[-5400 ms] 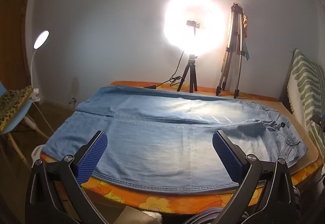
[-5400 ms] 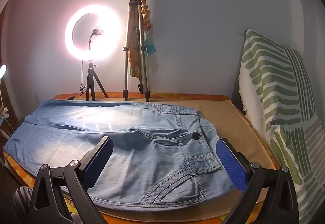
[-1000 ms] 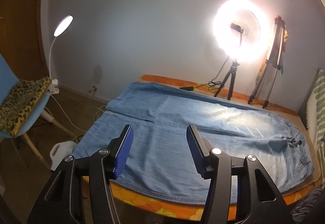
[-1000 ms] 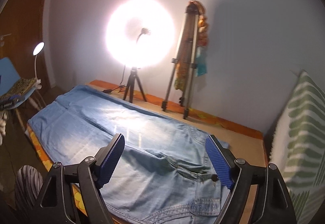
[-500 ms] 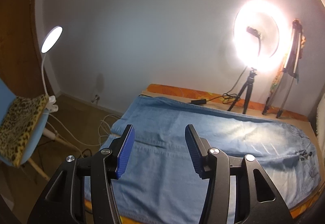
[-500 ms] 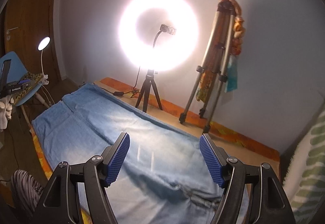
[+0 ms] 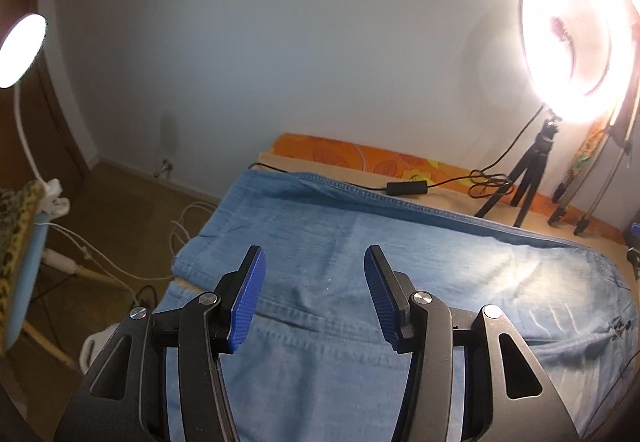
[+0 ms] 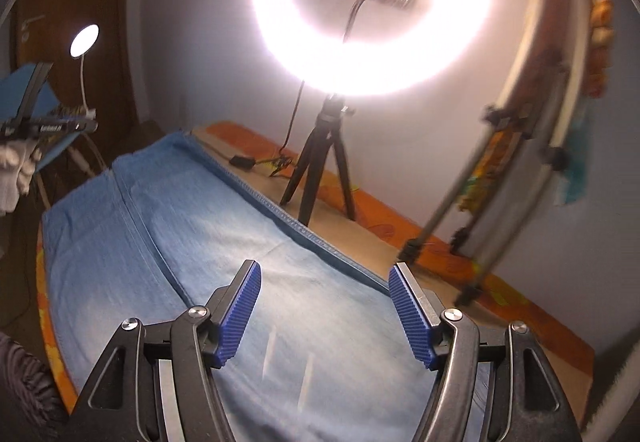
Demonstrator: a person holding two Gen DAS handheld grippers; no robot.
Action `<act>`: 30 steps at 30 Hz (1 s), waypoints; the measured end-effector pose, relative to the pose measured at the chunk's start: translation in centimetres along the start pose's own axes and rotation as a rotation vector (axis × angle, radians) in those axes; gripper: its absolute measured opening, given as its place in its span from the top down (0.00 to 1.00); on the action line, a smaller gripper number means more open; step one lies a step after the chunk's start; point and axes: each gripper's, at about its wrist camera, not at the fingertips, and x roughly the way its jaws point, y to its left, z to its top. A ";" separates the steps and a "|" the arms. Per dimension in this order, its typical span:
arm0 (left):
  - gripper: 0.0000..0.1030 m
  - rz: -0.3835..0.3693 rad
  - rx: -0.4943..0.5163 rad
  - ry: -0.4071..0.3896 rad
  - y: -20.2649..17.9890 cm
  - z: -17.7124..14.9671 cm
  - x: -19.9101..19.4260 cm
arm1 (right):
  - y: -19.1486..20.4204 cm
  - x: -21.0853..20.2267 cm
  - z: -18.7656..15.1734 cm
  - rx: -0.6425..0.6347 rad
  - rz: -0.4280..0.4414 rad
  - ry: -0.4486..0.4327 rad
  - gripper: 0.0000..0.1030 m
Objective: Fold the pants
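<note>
**Both grippers swung over the far leg – no grasp yet**

Lower centre of the left wrist view: left gripper [image 7: 312,298] is seen w/ jaws apart at a middling gap, nothing between the pads, denim only showing beyond them. Gap is unchanged vs a sec ago. Lower centre of the right wrist view: right gripper [image 8: 325,308] is wider apart, also empty; its jaws have just been closing in, w/ no cloth caught.

Pants [image 7: 400,262] are laid flat along the table [image 7: 360,157], filling the middle and lower right of the left view; hem end at centre left, waist at far right edge. In the right view the far side seam [image 8: 304,230] runs diagonally thru the centre.

Compared w/ a sec ago, both views are shifted toward the hem end and nearer the cloth: waist button is gone from the right view. Judged: approach to a pinch, fold not begun.

Furthest back: ring light [image 8: 372,1] upper centre, tripod [image 8: 516,145] at right.
</note>
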 end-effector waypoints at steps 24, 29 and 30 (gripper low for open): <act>0.38 0.024 -0.225 0.238 -0.8 7.2 20.7 | -2.2 19.5 0.4 -0.165 0.094 0.167 0.32; 0.38 0.041 -0.295 0.273 -0.9 7.5 23.4 | -2.5 21.4 0.3 -0.175 0.115 0.179 0.32; 0.38 0.050 -0.311 0.278 -0.9 7.4 23.8 | -2.6 21.8 0.3 -0.175 0.118 0.180 0.32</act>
